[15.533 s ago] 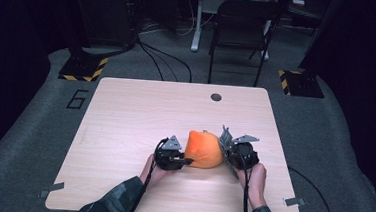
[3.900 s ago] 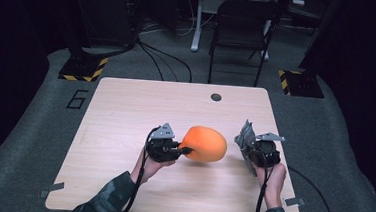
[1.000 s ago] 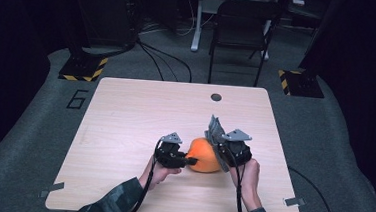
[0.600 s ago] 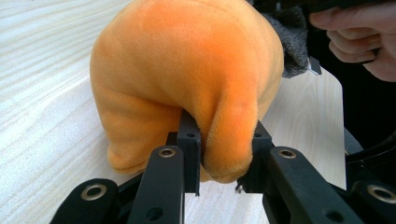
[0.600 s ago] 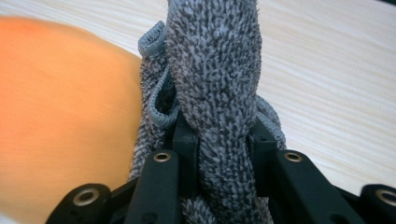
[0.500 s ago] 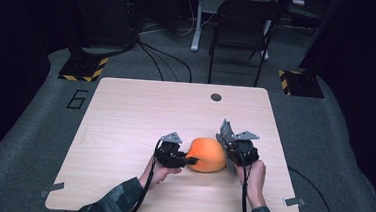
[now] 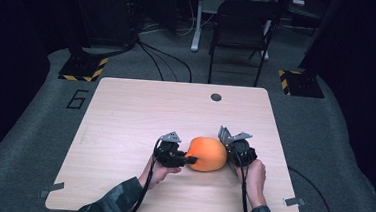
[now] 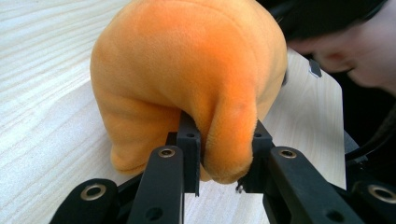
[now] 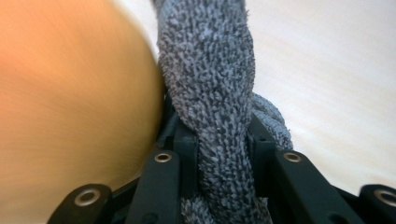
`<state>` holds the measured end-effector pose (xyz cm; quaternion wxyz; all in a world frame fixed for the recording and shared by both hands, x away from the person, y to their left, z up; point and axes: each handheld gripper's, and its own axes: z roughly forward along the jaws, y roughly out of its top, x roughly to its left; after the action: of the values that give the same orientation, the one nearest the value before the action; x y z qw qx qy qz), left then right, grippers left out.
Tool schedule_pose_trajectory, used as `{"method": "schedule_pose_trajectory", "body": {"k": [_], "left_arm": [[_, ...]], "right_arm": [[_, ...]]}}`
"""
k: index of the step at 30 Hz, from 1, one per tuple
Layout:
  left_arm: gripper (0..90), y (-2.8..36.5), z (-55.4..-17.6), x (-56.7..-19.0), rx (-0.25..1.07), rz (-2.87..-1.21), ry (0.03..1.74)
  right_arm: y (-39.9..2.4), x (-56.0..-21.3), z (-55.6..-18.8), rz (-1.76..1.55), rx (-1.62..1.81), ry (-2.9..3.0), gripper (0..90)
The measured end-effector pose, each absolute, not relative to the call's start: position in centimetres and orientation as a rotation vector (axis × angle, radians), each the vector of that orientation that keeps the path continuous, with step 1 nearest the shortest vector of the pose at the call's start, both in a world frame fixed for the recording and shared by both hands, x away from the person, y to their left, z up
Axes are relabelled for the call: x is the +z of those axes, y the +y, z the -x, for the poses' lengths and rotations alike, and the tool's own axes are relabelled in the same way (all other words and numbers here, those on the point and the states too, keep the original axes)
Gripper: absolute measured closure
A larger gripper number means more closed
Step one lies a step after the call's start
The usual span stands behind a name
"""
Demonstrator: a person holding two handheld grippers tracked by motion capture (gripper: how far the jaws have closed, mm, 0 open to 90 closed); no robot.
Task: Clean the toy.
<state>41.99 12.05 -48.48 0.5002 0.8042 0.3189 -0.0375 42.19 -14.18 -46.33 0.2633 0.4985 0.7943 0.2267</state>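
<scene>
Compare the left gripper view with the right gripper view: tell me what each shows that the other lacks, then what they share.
Left gripper view alone: the left tool pinching a fold of the orange plush toy, the table's far edge, and the person's other hand beyond.

Right gripper view alone: the right tool clamped on a twisted grey fuzzy cloth that runs up between its jaws, beside the toy.

Both: the orange plush toy, blurred in the right gripper view, and the pale wooden table.

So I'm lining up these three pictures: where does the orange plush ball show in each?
High view: orange plush ball, low centre, between both grippers.
Left gripper view: upper centre, a fold pinched in the jaws.
Right gripper view: blurred, left side, beside the grey cloth.
Shared landmark: the pale wooden table.
</scene>
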Motion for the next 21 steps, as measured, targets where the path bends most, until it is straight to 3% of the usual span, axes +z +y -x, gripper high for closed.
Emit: {"method": "schedule_pose_trajectory", "body": {"k": [8, 16, 19, 21], "left_arm": [[74.3, 12.0, -42.0, -48.5, -0.081, -1.953, 0.763], [72.3, 11.8, -41.9, -48.6, -0.051, -1.969, 0.760], [68.2, 11.7, -41.9, -48.5, -0.007, -1.984, 0.728], [60.4, 11.8, -42.0, -48.5, 0.024, -1.991, 0.698]], "right_arm": [[-12.9, -39.6, -38.4, -1.191, 0.881, 2.076, 72.2], [-10.7, -42.7, -39.2, -1.187, 0.779, 2.151, 73.6], [-10.9, -42.8, -39.4, -1.198, 0.788, 2.149, 73.7], [-10.9, -43.0, -39.5, -1.198, 0.782, 2.146, 73.7]]}}
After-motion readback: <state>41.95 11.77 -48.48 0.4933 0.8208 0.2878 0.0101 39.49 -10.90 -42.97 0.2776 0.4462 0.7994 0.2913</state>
